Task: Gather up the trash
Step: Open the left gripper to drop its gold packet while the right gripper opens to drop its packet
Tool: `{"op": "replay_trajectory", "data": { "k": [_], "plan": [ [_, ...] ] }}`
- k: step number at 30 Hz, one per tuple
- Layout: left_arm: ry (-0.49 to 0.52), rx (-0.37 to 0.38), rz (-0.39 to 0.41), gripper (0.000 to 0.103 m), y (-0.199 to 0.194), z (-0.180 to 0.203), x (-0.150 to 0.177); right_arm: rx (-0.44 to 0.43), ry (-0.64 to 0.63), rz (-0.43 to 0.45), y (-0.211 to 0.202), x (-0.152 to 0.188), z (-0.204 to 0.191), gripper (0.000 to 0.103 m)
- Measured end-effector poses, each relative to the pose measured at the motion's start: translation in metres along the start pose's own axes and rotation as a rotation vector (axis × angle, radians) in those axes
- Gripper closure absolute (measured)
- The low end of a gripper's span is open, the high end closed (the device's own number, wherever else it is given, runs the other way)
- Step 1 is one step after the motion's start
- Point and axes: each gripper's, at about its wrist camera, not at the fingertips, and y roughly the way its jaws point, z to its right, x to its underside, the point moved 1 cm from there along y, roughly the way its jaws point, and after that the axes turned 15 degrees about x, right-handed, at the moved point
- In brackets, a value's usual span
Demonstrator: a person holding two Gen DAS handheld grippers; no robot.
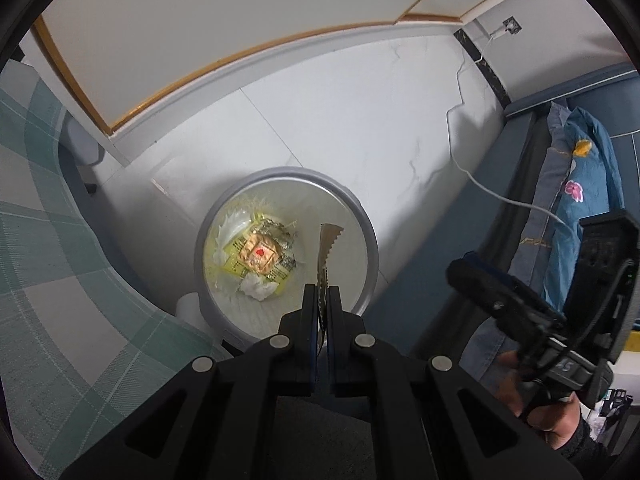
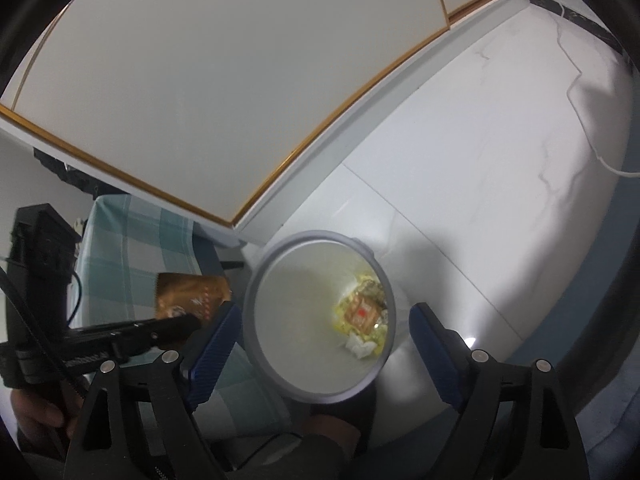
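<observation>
— What are we holding over the bin (image 1: 370, 248)?

— A flat foil wrapper (image 1: 326, 254), bronze with a serrated edge. Our left hand-held gripper (image 1: 323, 300) has its jaws pressed together on the wrapper's lower part, so the sheet stands edge-on above the bin's mouth in the left wrist view. From the right wrist view the same wrapper (image 2: 188, 294) shows its broad face, to the left of the bin (image 2: 256, 280).

— How will it handle?

— We judge it very light, thin and crinkly, a bit slick on the foil face. It may cling to a pad or flutter sideways when let go, so we take it near one edge, as now, and release low over the opening.

— And our right hand-held gripper (image 2: 326, 332)?

— Spread wide, nothing between the blue pads (image 2: 216, 344); the bin sits on the floor beyond them.

— What is already in the bin?

— A yellow packet (image 1: 260, 256) and a crumpled tissue (image 1: 258, 290) at the bottom.
</observation>
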Motion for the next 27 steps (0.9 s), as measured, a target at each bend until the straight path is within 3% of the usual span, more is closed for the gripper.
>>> {"op": "replay_trajectory", "data": {
  "k": [4,11,13,15,17,27],
  "plan": [
    [0.011,-0.05,-0.028,0.103,0.007,-0.001,-0.001,0.002,0.001,0.002,-0.002,0.0,0.001,0.015],
    [-0.016,-0.065,-0.063,0.102,0.015,-0.007,0.002,0.005,0.01,0.002,-0.005,0.001,0.002,0.015],
    [-0.026,-0.073,-0.064,0.093,0.016,-0.008,0.003,0.005,0.014,0.0,-0.005,0.002,0.001,0.015],
    [-0.035,-0.079,-0.056,0.068,0.015,-0.01,0.004,0.005,0.011,0.0,-0.005,0.001,0.002,0.015],
    [-0.032,-0.086,-0.038,0.06,0.012,-0.01,0.005,0.007,0.008,0.0,-0.005,0.002,0.001,0.015],
    [-0.002,-0.13,0.046,0.053,-0.005,-0.007,0.013,0.007,0.001,0.017,-0.014,0.004,-0.003,0.014]
  ]
}}
